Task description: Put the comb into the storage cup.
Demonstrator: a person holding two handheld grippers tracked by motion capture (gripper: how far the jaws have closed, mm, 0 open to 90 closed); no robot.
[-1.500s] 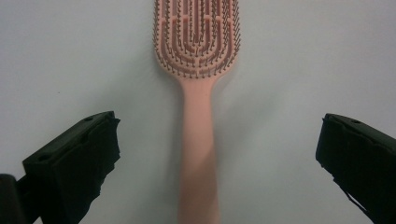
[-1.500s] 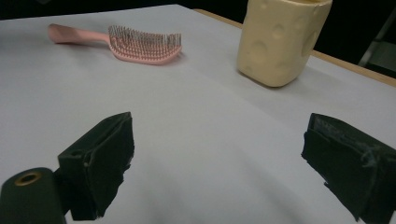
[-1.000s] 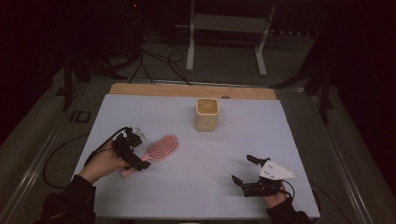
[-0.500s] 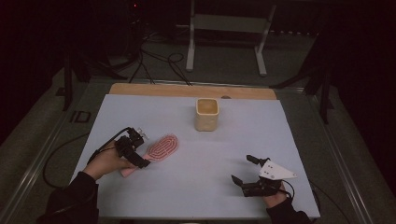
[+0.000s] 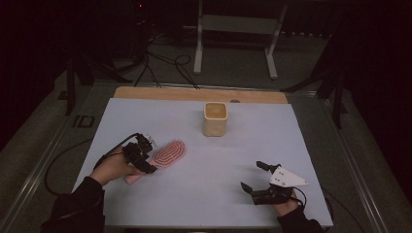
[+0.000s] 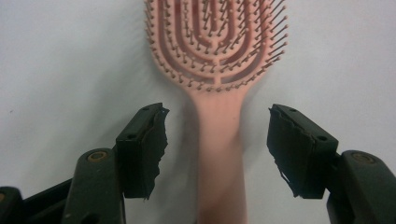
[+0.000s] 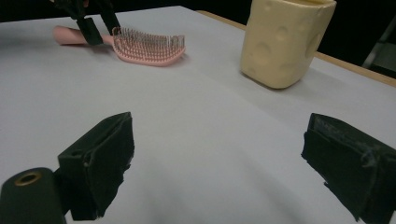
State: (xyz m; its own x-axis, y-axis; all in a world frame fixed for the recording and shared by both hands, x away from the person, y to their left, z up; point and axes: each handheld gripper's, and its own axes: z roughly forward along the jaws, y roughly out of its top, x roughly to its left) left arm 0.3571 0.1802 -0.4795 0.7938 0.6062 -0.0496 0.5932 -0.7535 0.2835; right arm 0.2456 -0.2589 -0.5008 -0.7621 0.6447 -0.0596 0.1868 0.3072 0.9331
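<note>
Dark room all around, with just a pale sheet-covered table (image 5: 204, 194) lit up, wooden edge at the far side. On it there's a pink hairbrush (image 5: 167, 154) lying bristles-up toward the left, and a cream cheese-look cup (image 5: 215, 118) standing upright further back, well apart from the brush.

Left gripper (image 6: 215, 140) is hanging right over the brush handle, jaws on either side of it. They've just been closing in, but in the left gripper view there's a clear gap on both sides of the handle, so nothing's pinched yet. Right gripper (image 5: 253, 176) sits parked near the front right of the table, jaws spread wide with nothing between them, pointing across at the brush and the cup.

My take on doing this grab right: the handle looks a bit closer to the left pad than the right, so I'd centre it first, otherwise one pad hits early and the brush swivels on the sheet. Stay low enough that the pads catch the sides of the handle rather than skating over the top. Grip near the neck, below the bristles, and it should tip less when lifted
</note>
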